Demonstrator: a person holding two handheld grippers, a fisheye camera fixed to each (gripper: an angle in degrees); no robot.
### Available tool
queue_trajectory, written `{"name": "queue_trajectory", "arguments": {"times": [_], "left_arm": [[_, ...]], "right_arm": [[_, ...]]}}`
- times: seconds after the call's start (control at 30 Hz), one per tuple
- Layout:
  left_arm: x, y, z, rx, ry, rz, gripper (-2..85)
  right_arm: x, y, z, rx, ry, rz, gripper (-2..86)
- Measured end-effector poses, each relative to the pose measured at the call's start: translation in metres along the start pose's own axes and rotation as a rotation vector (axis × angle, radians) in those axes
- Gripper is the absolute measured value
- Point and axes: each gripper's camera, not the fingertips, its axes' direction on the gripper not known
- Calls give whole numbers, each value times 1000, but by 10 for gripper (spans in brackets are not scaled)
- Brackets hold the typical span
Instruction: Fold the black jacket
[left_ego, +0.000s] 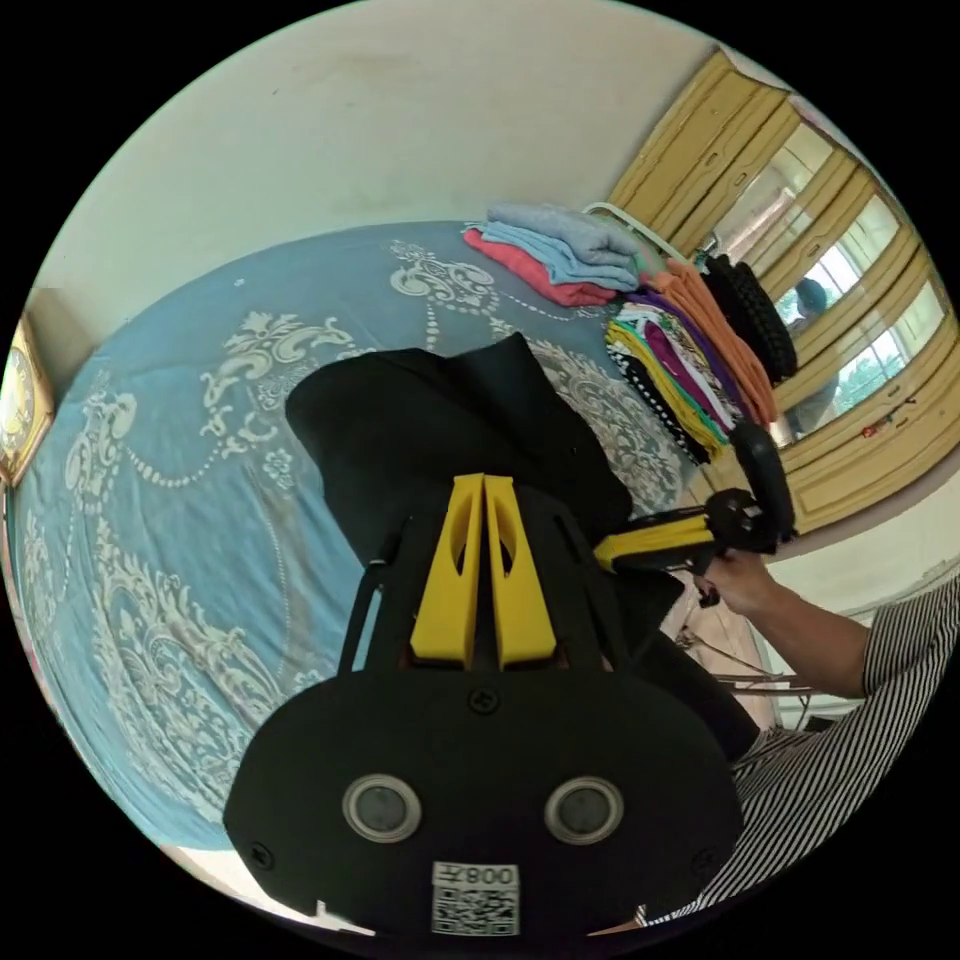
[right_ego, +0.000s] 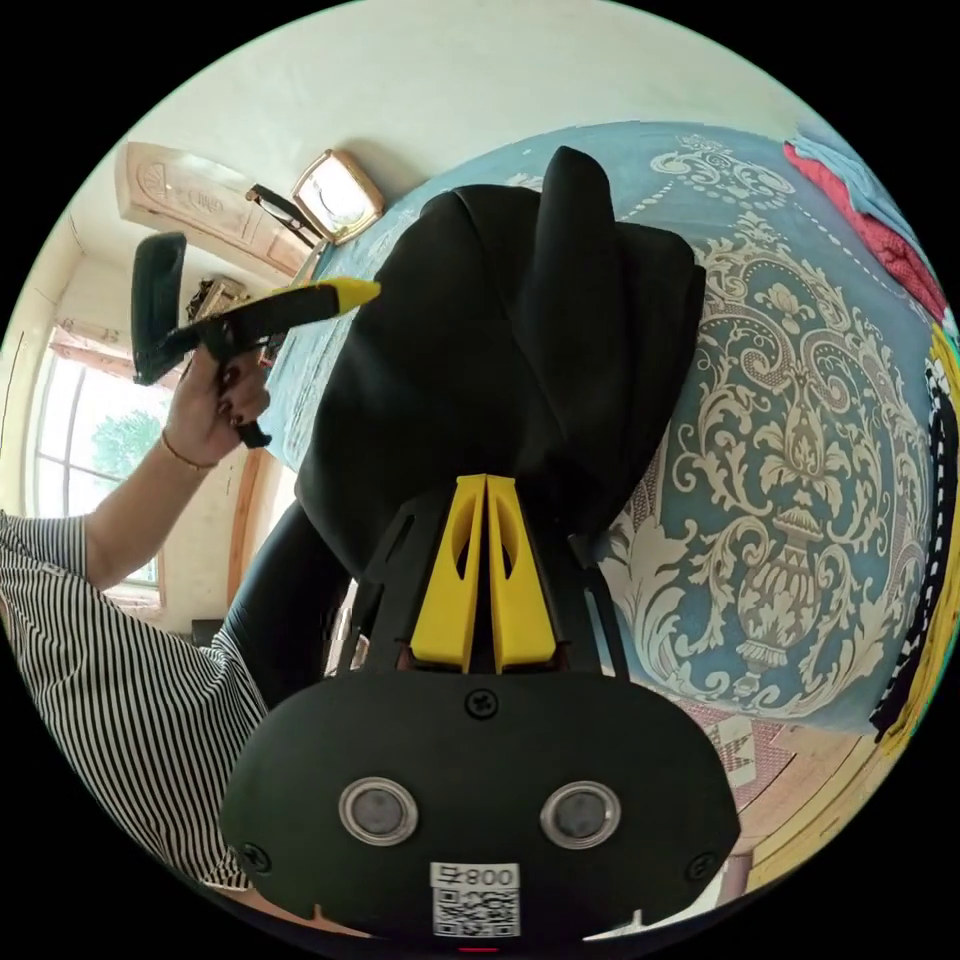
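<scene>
The black jacket (left_ego: 450, 430) lies bunched on the bed (left_ego: 180, 480) near its front edge, part of it hanging over that edge. The left gripper (left_ego: 484, 482) has its yellow jaws pressed together at the jacket's near hem, apparently pinching cloth. The right gripper (right_ego: 486, 482) is likewise closed tight on the fabric. Folded clothes (left_ego: 560, 255) sit stacked at the bed's far corner.

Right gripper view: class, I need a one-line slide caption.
Both tools, right and left, pinch the black jacket above a patterned blue bedspread.
</scene>
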Motion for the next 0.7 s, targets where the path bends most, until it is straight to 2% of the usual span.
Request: {"name": "queue_trajectory", "arguments": {"times": [0.1, 0.17, 0.33, 0.4, 0.47, 0.53, 0.6, 0.67, 0.7], "left_arm": [[-29, -24, 24, -63, -82, -19, 0], [-39, -28, 56, -165, -132, -14, 1], [-39, -17, 63, -132, -214, 35, 1], [-47, -14, 45, -99, -157, 2, 1], [-54, 5, 9, 27, 36, 5, 1], [-58, 30, -10, 81, 111, -23, 2], [-59, 56, -13, 69, 117, -44, 2], [-64, 81, 15, -63, 114, -68, 2], [-66, 86, 23, -76, 109, -74, 2]], "right_arm": [[-18, -1, 10, -23, 46, -41, 2], [-29, 1, 17, -20, 70, -67, 2], [-37, 6, 27, -1, 74, -66, 2], [-35, 8, 27, 4, 49, -39, 1], [-34, 11, 18, 13, 15, 3, 1], [-36, 17, 1, 68, 5, 26, 1], [-36, 24, -12, 119, 43, 46, 1], [-26, 25, -2, 59, 53, 65, 0], [-23, 25, 4, 37, 52, 64, 0]]}}
